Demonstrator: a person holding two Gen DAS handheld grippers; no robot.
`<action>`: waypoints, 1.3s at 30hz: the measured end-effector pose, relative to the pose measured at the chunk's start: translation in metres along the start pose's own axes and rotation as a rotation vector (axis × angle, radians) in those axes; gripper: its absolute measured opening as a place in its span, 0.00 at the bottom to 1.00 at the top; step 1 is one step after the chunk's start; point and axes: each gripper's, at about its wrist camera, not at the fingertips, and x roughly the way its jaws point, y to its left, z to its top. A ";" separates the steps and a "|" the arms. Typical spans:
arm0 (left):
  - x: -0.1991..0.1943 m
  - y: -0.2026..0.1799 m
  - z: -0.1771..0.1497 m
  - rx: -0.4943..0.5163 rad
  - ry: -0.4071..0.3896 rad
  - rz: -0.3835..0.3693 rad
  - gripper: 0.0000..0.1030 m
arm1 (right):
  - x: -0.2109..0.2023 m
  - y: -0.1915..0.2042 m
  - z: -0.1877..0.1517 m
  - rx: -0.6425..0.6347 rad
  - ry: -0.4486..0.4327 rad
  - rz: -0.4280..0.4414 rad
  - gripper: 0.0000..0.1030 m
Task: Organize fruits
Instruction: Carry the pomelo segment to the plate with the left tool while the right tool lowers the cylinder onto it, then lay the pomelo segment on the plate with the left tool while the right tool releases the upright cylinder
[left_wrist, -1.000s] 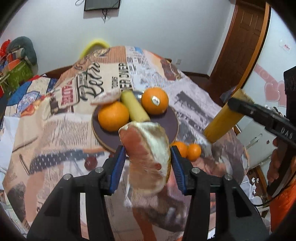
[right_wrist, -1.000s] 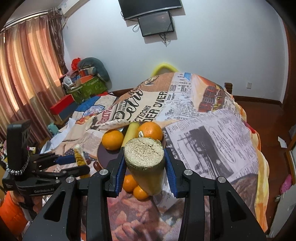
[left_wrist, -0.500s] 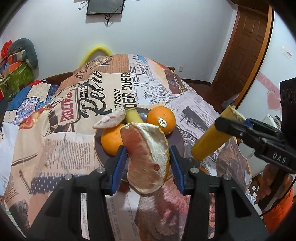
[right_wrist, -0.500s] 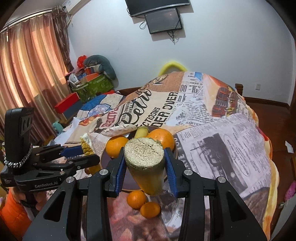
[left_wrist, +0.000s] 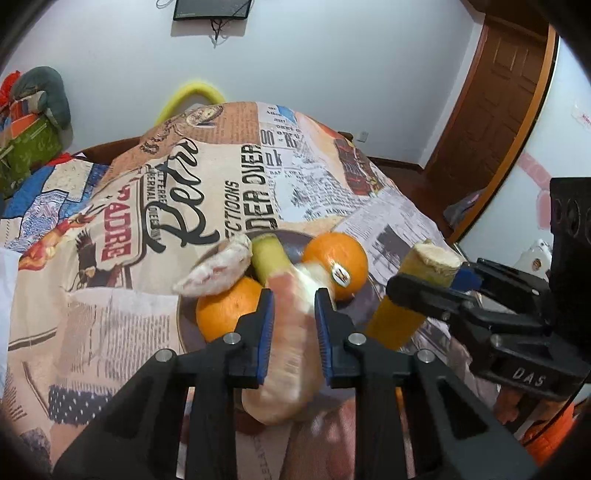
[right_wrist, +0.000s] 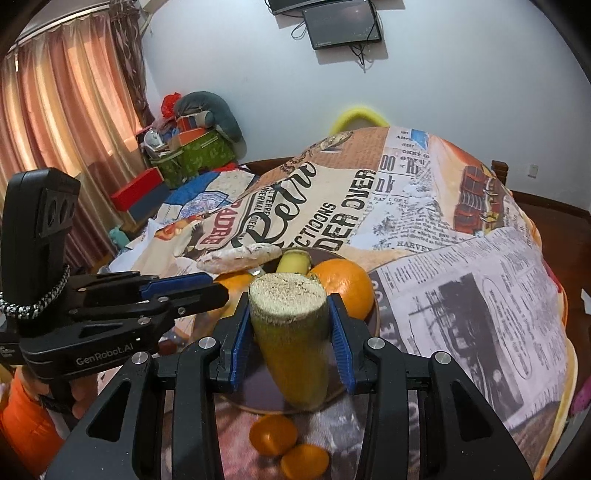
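Both tools are loaded and poised over the dark round plate (right_wrist: 373, 325) on the newspaper-print tablecloth (left_wrist: 229, 192). The left gripper (left_wrist: 293, 328) has its blue pads clamped on a pale pink peeled pomelo segment (left_wrist: 291, 354), which hangs between the fingers above the plate's near edge; the right gripper (right_wrist: 291, 339) is closed around a thick yellow-green sugarcane stick with a rough cut end (right_wrist: 291, 332), held just right of the plate in the left wrist view. The plate already carries two large oranges (left_wrist: 338, 264), one each side, a second yellow-green cane piece (left_wrist: 267, 258) lying between them, and another pomelo segment (left_wrist: 218, 273) resting on the left orange at the far left. Two small tangerines (right_wrist: 288, 446) sit on the cloth just near the plate, apart from it. The step in hand looks like placing these two pieces, and room is tight. It would go best to lower the soft segment into the near gap between the oranges, let it rest before opening, and bring the cane down on its side along the right rim afterwards, so that neither tool nudges the round fruit off.
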 end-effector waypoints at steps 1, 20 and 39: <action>0.002 0.001 0.001 0.002 -0.002 0.009 0.21 | 0.003 0.000 0.001 0.000 0.006 0.004 0.35; -0.007 0.020 -0.012 -0.012 0.010 0.017 0.21 | 0.029 -0.003 -0.001 -0.015 0.077 0.001 0.39; 0.061 0.080 0.047 0.030 0.146 0.117 0.56 | 0.007 -0.021 -0.001 0.017 0.022 -0.006 0.46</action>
